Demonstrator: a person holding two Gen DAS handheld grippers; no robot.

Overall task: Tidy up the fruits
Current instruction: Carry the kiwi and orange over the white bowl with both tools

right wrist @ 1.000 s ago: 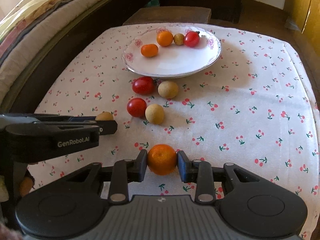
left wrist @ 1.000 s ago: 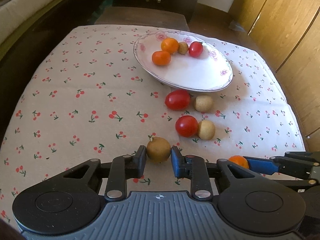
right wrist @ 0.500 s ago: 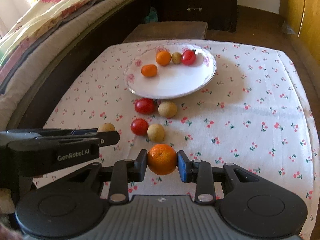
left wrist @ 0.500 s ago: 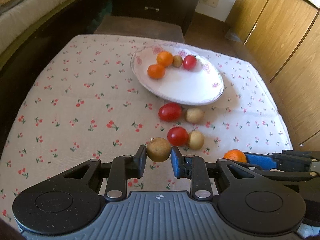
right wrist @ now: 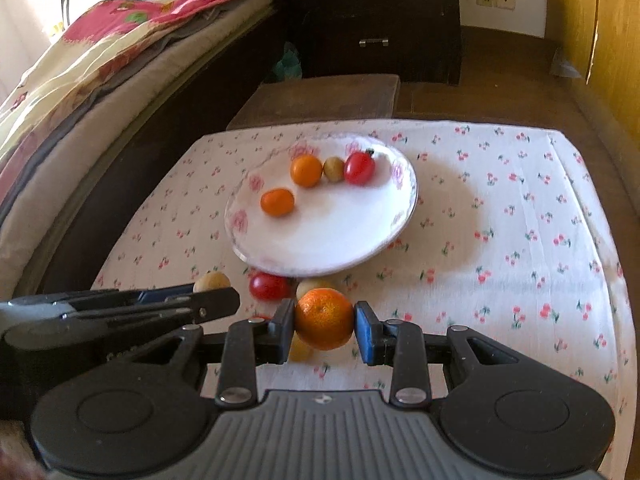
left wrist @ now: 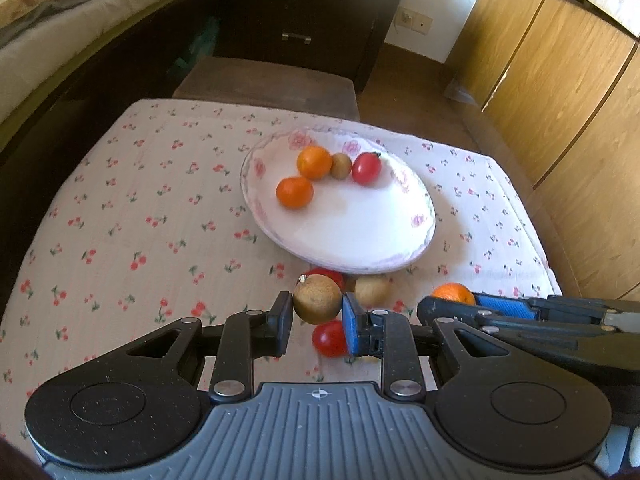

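My left gripper (left wrist: 317, 315) is shut on a round brown fruit (left wrist: 317, 298), held above the cherry-print cloth. My right gripper (right wrist: 325, 326) is shut on an orange (right wrist: 325, 318), also lifted; it shows at the right of the left wrist view with the orange (left wrist: 453, 293). A white flowered plate (left wrist: 360, 248) lies ahead with two oranges (left wrist: 295, 192), a small brown fruit (left wrist: 341, 165) and a red tomato (left wrist: 366, 168). On the cloth below the plate lie red tomatoes (left wrist: 329, 338) and a pale brown fruit (left wrist: 371, 289), partly hidden by the fingers.
The table's cloth (left wrist: 120, 216) ends at a dark stool (left wrist: 272, 84) behind. A bed (right wrist: 80, 80) runs along the left, a dark drawer chest (right wrist: 376, 20) stands at the back, and wooden cupboard doors (left wrist: 560, 100) close the right.
Both grippers have risen with their fruits and drawn back from the plate; the table looks smaller and more of the room shows. The loose fruits lie where they were.
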